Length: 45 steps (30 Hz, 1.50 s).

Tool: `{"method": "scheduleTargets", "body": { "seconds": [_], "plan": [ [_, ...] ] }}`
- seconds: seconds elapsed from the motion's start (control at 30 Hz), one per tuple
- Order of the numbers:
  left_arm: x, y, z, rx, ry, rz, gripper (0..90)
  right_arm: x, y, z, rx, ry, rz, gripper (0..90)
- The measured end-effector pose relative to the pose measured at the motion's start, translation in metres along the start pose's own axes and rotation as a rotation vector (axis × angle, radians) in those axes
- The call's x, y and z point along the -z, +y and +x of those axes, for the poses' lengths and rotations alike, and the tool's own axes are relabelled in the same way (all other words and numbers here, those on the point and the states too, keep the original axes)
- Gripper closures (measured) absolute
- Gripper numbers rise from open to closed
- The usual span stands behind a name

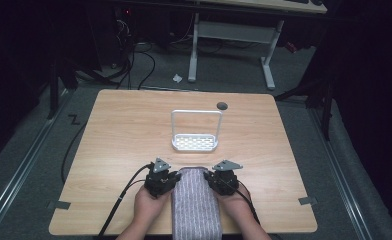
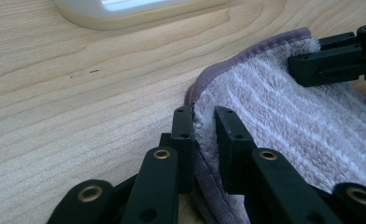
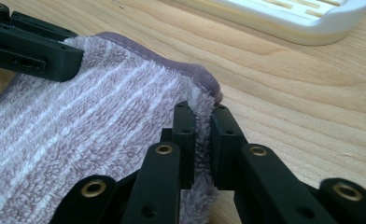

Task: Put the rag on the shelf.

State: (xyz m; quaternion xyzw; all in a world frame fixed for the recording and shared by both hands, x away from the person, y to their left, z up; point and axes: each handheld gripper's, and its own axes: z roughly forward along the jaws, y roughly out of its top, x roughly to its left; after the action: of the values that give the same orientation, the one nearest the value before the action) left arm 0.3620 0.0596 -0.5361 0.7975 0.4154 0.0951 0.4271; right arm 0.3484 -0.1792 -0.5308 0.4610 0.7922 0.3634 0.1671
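On the table [image 1: 114, 130], towel [image 1: 194, 205] (striped) between both hand-held grippers.

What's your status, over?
Left gripper and right gripper shut on towel corners. Towel flat on table. Rack ahead, apart from towel.

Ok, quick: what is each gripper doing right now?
Left gripper: closed on the left edge of the towel.
Right gripper: closed on the towel's right edge.

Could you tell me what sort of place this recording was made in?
Probably a lab or workshop: a wooden table on grey carpet, cables on the floor, and a white desk frame behind.
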Motion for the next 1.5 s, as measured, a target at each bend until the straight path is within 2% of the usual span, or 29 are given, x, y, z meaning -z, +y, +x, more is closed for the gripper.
{"method": "scheduleTargets", "body": {
  "seconds": [0.07,0.13,0.17,0.23,0.3,0.37,0.43,0.5,0.53,0.63,0.77,0.83,1.0,1.33,1.5],
  "plan": [
    [0.000,0.000,-0.001,-0.011,0.003,0.003,79.0,0.001,0.000,-0.001,-0.012,0.012,0.006,84.1],
    [0.002,-0.001,-0.001,-0.003,0.001,0.002,79.4,0.003,0.000,0.001,0.005,0.011,-0.012,84.6],
    [0.003,-0.002,-0.002,-0.015,0.009,-0.007,79.8,0.006,0.000,0.003,0.026,0.000,-0.031,84.7],
    [0.006,-0.004,-0.005,-0.037,0.017,-0.036,80.1,0.010,0.001,0.006,0.029,-0.004,-0.059,84.8],
    [0.011,-0.006,-0.005,-0.042,0.007,-0.078,80.1,0.014,0.001,0.011,0.043,-0.016,-0.087,84.8],
    [0.018,-0.009,-0.002,-0.029,-0.024,-0.135,80.1,0.017,0.000,0.015,0.050,-0.027,-0.105,84.7],
    [0.025,-0.011,0.000,-0.015,-0.029,-0.186,80.1,0.022,-0.001,0.018,0.046,-0.025,-0.140,84.6],
    [0.029,-0.011,0.003,0.036,-0.047,-0.236,80.1,0.026,0.000,0.021,0.065,-0.033,-0.173,84.6],
    [0.031,-0.010,0.002,0.035,-0.050,-0.243,80.2,0.029,0.000,0.023,0.068,-0.038,-0.192,84.6],
    [0.037,-0.008,-0.008,-0.025,-0.018,-0.270,80.2,0.035,0.000,0.029,0.090,-0.067,-0.237,84.6],
    [0.046,-0.002,-0.015,-0.048,-0.016,-0.308,80.2,0.040,0.000,0.033,0.112,-0.091,-0.287,84.6],
    [0.051,0.001,-0.019,-0.069,-0.005,-0.329,80.2,0.042,0.002,0.033,0.104,-0.079,-0.301,84.6],
    [0.059,0.011,-0.025,-0.105,0.009,-0.355,80.2,0.050,0.008,0.034,0.107,-0.091,-0.354,84.6],
    [0.079,0.028,-0.037,-0.108,0.020,-0.449,80.2,0.078,0.026,0.033,0.124,-0.122,-0.483,84.6],
    [0.093,0.040,-0.046,-0.130,0.027,-0.505,80.2,0.093,0.034,0.036,0.134,-0.126,-0.545,84.6]
  ]
}}
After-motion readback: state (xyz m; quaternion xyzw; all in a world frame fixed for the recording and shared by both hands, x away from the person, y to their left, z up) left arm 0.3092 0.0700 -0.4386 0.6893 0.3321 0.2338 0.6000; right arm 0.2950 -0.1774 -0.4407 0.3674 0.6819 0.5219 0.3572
